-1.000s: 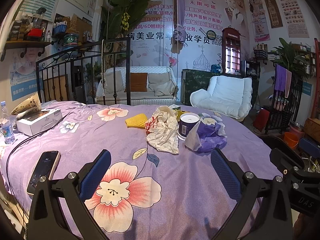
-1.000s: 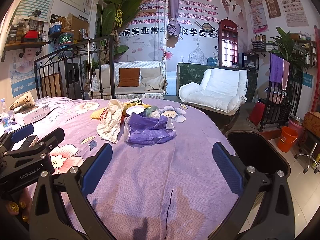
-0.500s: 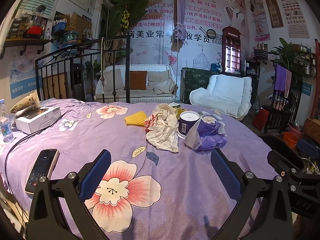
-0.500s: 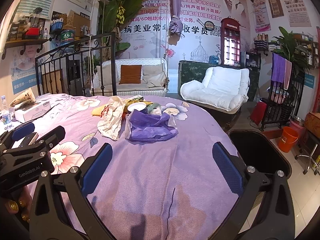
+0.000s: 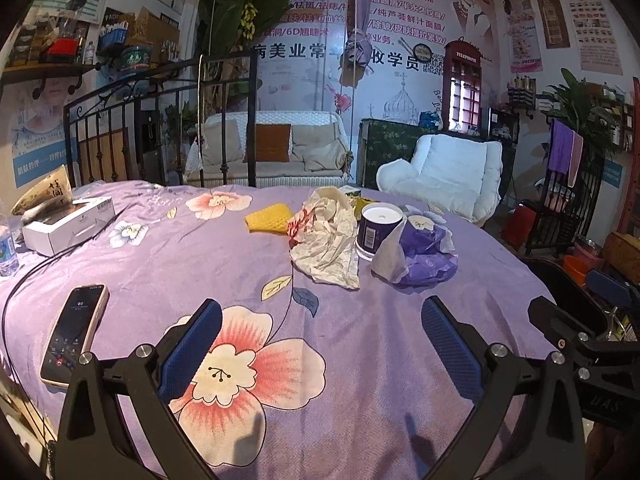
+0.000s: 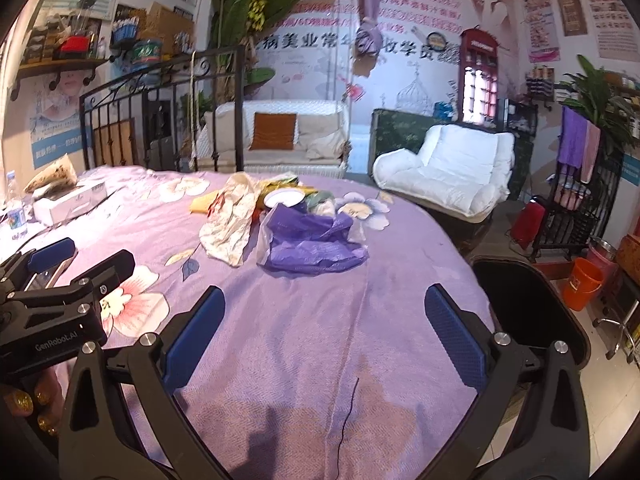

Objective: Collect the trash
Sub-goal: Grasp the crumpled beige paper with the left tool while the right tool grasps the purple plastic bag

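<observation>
A heap of trash lies mid-bed on the purple floral sheet: a crumpled cream wrapper, a dark paper cup with a white lid, a purple plastic bag and a yellow foam piece. My left gripper is open, hovering above the sheet short of the heap. My right gripper is open too, nearer the bed's right edge, with the bag straight ahead. A black trash bin stands beside the bed at the right.
A phone lies on the sheet at the left, a white box and a water bottle farther back. A black iron headboard is behind. An orange bucket and a rack stand on the floor at right.
Both grippers have shifted only slightly, and the right wrist view has edged a little closer to the trash heap. Nothing was taken hold of.
</observation>
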`<state>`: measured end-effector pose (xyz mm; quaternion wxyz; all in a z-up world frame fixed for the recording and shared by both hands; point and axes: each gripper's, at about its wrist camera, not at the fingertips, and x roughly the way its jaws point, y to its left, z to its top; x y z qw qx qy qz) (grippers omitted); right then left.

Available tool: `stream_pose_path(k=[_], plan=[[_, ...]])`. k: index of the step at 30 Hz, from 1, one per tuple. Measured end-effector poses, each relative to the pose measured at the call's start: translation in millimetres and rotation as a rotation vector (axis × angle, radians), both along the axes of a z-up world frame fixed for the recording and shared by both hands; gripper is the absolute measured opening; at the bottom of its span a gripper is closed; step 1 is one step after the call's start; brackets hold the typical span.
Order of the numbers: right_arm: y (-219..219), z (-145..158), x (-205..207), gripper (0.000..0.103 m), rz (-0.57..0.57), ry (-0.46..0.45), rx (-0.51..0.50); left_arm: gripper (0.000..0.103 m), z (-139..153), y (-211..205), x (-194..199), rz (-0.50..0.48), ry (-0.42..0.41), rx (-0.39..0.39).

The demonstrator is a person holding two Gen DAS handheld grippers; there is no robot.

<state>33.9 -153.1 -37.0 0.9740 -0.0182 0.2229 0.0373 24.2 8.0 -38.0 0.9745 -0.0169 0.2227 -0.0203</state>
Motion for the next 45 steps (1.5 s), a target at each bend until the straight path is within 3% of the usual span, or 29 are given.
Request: stream_pose_path(k=[7,12,18,21,23,27,28,29,36,39,41,42,43,45], plan=[[20,-26,70,0.099,0.145,0.218,-0.088,0.1,-18,26,43,-0.007,0.182,-0.005],[30,-29,122,0.095,0.193,0.294,-0.007,0.1,-14,41,68,-0.027,0.215,-0.03],[48,-32,182,0.075,0.211,0.385,0.04,0.1,-12,50,100,-0.059,0.259,-0.086],[54,-40,200,0.059,0.214,0.418,0.039,0.1,-16,49,116,-0.078,0.28,-0.082],[56,-45,204,0.039,0.209,0.425,0.018,0.1,-17,49,128,-0.094,0.297,-0.077],[52,-41,195,0.029,0.208,0.392,0.009,0.1,-19,42,155,-0.128,0.324,-0.062],[49,-38,193,0.016,0.209,0.378,0.009,0.1,-20,40,163,-0.136,0.328,-0.065],[47,-34,188,0.013,0.21,0.365,0.011,0.1,-21,37,172,-0.147,0.337,-0.067],[25,-7,146,0.012,0.172,0.258,0.0,0.1,-32,1,227,-0.197,0.408,-0.018],[15,5,130,0.012,0.15,0.213,-0.002,0.082,-37,-9,240,-0.161,0.435,0.041],[6,11,122,0.012,0.125,0.19,0.002,0.056,-40,-7,244,-0.146,0.46,0.028],[2,13,120,0.012,0.116,0.184,0.005,0.05,-41,-4,245,-0.136,0.468,0.018],[-2,14,117,0.012,0.102,0.177,0.003,0.038,-41,-2,244,-0.129,0.469,0.002],[-10,15,112,0.012,0.076,0.165,-0.006,0.028,-39,4,239,-0.111,0.461,-0.022]])
